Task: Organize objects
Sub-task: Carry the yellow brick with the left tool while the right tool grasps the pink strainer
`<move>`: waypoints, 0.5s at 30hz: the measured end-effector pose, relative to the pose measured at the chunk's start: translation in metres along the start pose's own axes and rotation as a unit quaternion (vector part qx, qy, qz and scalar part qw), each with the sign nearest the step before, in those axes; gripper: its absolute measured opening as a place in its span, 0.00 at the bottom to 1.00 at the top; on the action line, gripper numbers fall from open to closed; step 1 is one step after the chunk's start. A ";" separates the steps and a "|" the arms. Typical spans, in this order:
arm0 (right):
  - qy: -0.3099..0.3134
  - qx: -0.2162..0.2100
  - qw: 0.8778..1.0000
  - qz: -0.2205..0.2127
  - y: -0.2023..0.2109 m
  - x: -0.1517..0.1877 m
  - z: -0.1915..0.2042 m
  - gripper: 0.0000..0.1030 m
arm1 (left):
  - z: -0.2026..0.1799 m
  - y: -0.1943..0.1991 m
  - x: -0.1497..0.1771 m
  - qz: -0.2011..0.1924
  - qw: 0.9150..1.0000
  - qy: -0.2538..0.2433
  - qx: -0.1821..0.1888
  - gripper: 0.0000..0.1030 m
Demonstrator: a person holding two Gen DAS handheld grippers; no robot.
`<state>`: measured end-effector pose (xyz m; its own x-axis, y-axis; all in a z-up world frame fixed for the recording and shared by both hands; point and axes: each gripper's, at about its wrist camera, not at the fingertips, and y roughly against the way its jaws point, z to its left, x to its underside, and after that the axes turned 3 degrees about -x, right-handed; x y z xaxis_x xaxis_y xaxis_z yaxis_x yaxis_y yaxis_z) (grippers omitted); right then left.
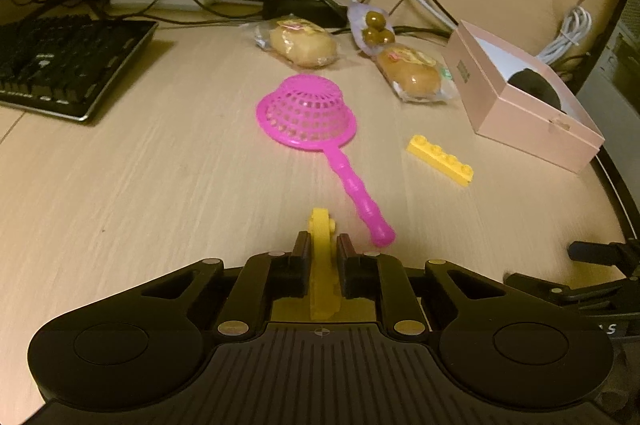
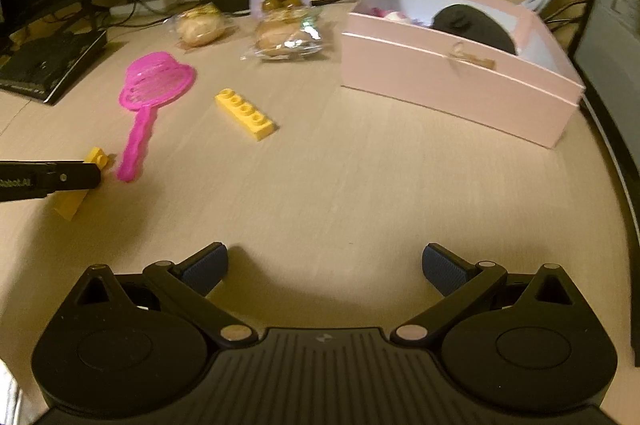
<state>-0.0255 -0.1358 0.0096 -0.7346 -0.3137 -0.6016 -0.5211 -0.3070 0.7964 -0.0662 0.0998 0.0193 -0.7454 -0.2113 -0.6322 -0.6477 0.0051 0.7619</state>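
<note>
We see dim, warm yellowish light, soft shadows on the desk (image 1: 160, 185), heavy fisheye bending toward its edges, and slight motion blur.

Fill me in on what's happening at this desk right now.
A person is tidying toys with handheld tongs. The left tongs are shut on a yellow brick. The right tongs are open and hold nothing. A pink strainer and a second yellow brick lie on the desk beside the pink box.
</note>
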 end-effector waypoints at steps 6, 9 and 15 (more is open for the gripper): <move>0.035 -0.011 0.999 -0.036 0.012 -0.020 0.026 1.00 | 0.022 0.007 0.005 -0.003 1.000 0.027 0.004 0.14; 0.044 -0.022 0.998 -0.043 0.013 -0.034 0.042 1.00 | 0.038 0.014 0.003 -0.001 0.999 0.048 0.010 0.14; 0.082 -0.050 0.994 -0.049 -0.003 -0.062 0.084 1.00 | 0.068 0.036 -0.006 -0.009 0.998 0.060 0.017 0.14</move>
<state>-0.0153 -0.0403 0.0499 -0.5977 -0.4175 -0.6844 -0.5351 -0.4279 0.7284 -0.0963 0.1677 0.0408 -0.7101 -0.3268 -0.6237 -0.6678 0.0320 0.7436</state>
